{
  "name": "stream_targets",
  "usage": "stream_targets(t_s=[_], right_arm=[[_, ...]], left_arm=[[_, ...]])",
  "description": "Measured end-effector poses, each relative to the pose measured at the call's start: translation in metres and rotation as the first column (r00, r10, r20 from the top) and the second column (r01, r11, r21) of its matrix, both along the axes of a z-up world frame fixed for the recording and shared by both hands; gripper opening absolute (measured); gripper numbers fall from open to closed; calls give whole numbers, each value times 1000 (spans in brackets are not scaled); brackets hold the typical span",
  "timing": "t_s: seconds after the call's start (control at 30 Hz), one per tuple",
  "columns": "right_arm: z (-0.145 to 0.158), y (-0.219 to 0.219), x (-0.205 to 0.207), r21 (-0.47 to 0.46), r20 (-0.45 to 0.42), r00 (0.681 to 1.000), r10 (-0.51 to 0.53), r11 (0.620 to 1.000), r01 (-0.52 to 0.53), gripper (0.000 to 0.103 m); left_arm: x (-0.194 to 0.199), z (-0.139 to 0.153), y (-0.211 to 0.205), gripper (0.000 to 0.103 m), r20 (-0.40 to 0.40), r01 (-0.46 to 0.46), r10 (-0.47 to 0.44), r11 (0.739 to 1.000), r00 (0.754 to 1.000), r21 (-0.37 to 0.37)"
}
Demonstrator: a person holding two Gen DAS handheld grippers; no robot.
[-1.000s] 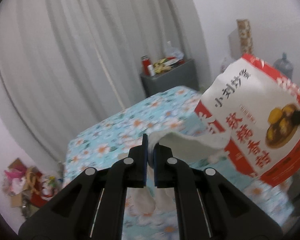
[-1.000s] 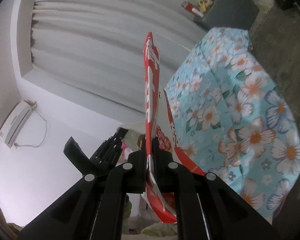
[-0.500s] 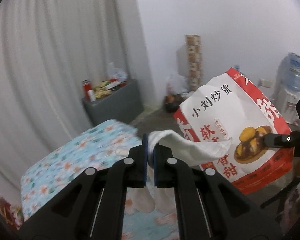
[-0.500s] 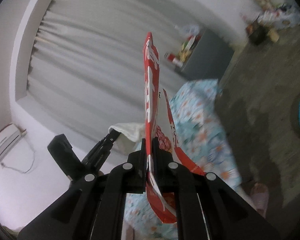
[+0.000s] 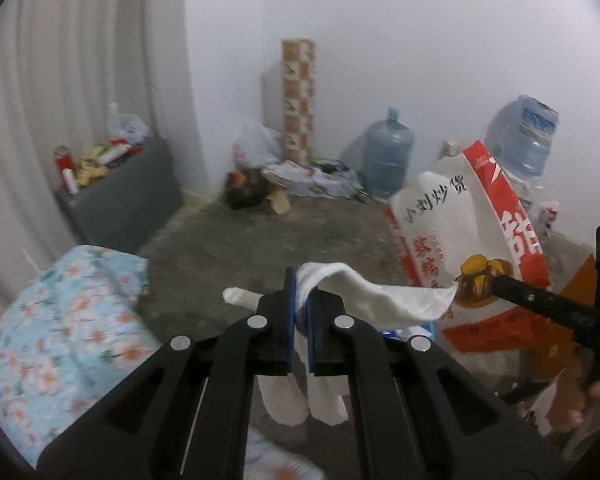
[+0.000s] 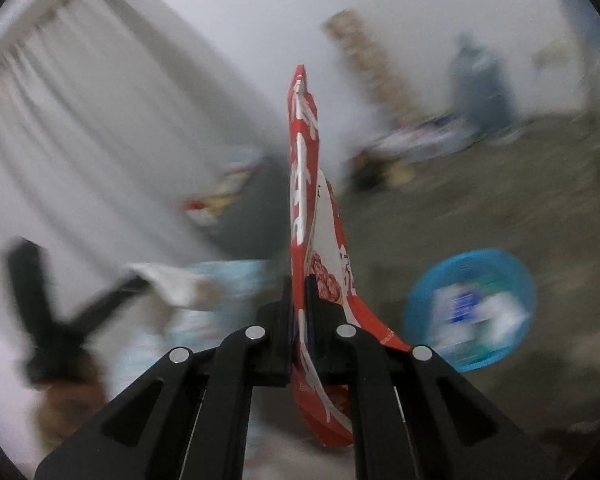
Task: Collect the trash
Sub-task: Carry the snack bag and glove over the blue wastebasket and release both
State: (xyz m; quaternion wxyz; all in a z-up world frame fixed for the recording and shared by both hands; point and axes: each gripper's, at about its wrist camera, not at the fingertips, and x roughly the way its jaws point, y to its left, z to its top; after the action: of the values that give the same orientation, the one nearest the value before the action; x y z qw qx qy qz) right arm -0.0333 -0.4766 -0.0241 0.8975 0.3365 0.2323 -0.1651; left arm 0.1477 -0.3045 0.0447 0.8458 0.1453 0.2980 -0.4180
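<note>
Two tongs clamped: left (image 5: 299,300) one white tissue (image 5: 380,296), right (image 6: 299,304) one red-white snack bag (image 6: 304,184).

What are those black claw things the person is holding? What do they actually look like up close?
Each is a matte black plastic tool. The left gripper has two flat fingers lined with blue pads, fanned black struts with cut-out slots, and round silver pins at the joints. The right gripper looks the same. No cables, markings or sleeves show.
</note>
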Motion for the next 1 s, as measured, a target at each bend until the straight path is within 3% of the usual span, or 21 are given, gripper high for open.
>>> stream_targets(t_s=[0.07,0.17,0.33,0.37,0.4,0.47,0.53,0.6,0.67,0.7,0.77,0.87,1.0], right_arm=[[-13,-8,6,-90,-108,990,-86,993,76,6],[-44,-20,27,-222,-248,949,-192,965,137,6],[-104,-31,71,-375,-418,871,-258,922,94,7],[-125,-32,84,-416,-475,834,-282,907,69,8],[-141,-31,95,-431,-507,813,-286,901,48,10],[-176,-37,109,-409,-588,765,-261,912,-3,34],[-211,-35,116,-325,-651,735,-186,944,-49,35],[-215,-38,111,-246,-635,760,-142,969,-25,42],[-209,-42,97,-189,-566,815,-123,982,17,61],[-203,-48,83,-154,-505,854,-125,987,54,62],[-195,-59,62,-68,-413,900,-142,990,125,62],[-185,-87,35,42,-310,926,-216,970,240,62],[-177,-112,2,109,-217,921,-323,930,352,62]], left_arm=[[5,-13,-14,3,-32,24,-24,1000,999,7],[14,-34,-32,3,-77,48,-47,999,996,21],[34,-69,-49,3,-146,58,-50,997,988,55],[38,-73,-49,3,-155,56,-47,997,987,58],[42,-80,-51,3,-169,53,-42,997,985,64],[47,-89,-50,3,-188,50,-35,996,981,71],[51,-97,-51,3,-204,49,-31,995,978,83],[54,-103,-51,3,-210,50,-29,994,977,93],[55,-107,-51,3,-215,53,-31,994,976,97],[54,-108,-51,3,-217,54,-31,993,976,101],[55,-111,-55,3,-227,59,-34,993,973,104],[50,-113,-66,3,-254,77,-49,992,966,100],[37,-117,-99,3,-313,133,-101,988,944,81]])
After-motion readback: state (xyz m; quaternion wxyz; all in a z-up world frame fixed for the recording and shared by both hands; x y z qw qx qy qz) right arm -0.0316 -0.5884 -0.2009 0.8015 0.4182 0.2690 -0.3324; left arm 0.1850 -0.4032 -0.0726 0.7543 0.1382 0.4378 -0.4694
